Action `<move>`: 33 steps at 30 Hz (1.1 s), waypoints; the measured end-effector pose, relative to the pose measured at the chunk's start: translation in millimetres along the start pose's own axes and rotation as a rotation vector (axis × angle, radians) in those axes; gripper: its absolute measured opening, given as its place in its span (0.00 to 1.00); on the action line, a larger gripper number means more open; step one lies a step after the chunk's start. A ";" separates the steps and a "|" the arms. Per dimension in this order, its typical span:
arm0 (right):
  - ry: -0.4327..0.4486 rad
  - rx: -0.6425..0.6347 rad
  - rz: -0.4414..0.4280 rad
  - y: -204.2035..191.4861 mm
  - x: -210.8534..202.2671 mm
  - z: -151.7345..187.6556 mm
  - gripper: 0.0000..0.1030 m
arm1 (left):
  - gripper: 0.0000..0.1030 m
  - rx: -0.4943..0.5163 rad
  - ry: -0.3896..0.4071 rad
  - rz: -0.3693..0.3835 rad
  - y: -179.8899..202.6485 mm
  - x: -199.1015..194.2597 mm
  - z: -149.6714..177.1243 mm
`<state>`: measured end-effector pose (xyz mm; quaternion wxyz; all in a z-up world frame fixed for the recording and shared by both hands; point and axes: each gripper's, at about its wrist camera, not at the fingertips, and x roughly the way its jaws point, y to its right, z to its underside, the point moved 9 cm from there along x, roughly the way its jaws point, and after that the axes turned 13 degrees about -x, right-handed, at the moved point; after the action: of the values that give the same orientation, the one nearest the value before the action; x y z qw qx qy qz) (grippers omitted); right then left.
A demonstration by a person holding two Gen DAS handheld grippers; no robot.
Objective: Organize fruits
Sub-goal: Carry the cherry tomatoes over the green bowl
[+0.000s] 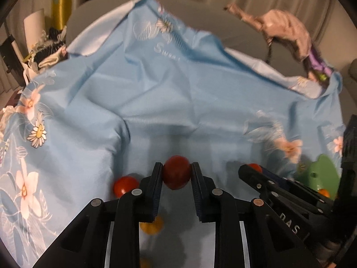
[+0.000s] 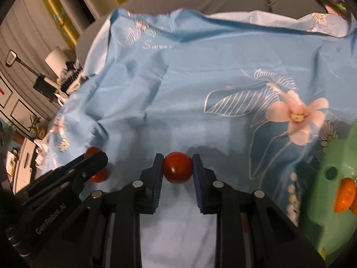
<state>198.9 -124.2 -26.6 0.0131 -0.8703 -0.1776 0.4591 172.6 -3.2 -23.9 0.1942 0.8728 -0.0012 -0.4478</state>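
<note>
Red and round, a small glossy tomato [image 1: 176, 172] sits clamped between the left gripper [image 1: 176, 174] pads, above the light-blue flowered cloth [image 1: 156, 93]. The right gripper [image 2: 177, 167] pinches a second red tomato [image 2: 177, 167] likewise (a green plastic tray [image 2: 330, 192] lies right of it).

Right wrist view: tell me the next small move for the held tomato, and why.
Probably carry it right to the green bowl. The right gripper is already shut on a red tomato clear of the blue cloth, and the bowl already holds orange fruit.
</note>
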 end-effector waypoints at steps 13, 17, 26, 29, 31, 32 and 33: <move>0.220 -0.009 0.001 -8.7 -101.2 -8.2 0.25 | 0.24 0.041 0.147 0.135 43.0 -78.0 7.6; 0.280 -0.010 0.033 0.0 -130.3 -7.4 0.25 | 0.24 0.057 0.175 0.181 60.3 -93.9 14.4; 0.361 0.058 0.164 41.1 -182.0 5.4 0.26 | 0.24 0.090 0.172 0.291 101.2 -107.9 37.1; 0.368 0.084 0.222 55.7 -193.2 13.1 0.26 | 0.24 0.126 0.176 0.330 121.0 -113.0 45.5; 0.372 0.101 0.258 64.3 -201.4 19.8 0.26 | 0.24 0.151 0.159 0.351 134.3 -111.4 52.9; 0.374 0.115 0.279 70.4 -205.5 24.5 0.26 | 0.24 0.164 0.147 0.362 141.4 -109.5 57.5; 0.375 0.129 0.294 75.2 -208.7 29.5 0.26 | 0.24 0.172 0.134 0.374 148.1 -107.3 61.8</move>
<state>90.1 -265.8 108.2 0.0344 -0.9541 -0.0137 0.2971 85.5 -142.2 77.9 0.1986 0.8985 -0.1885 -0.3430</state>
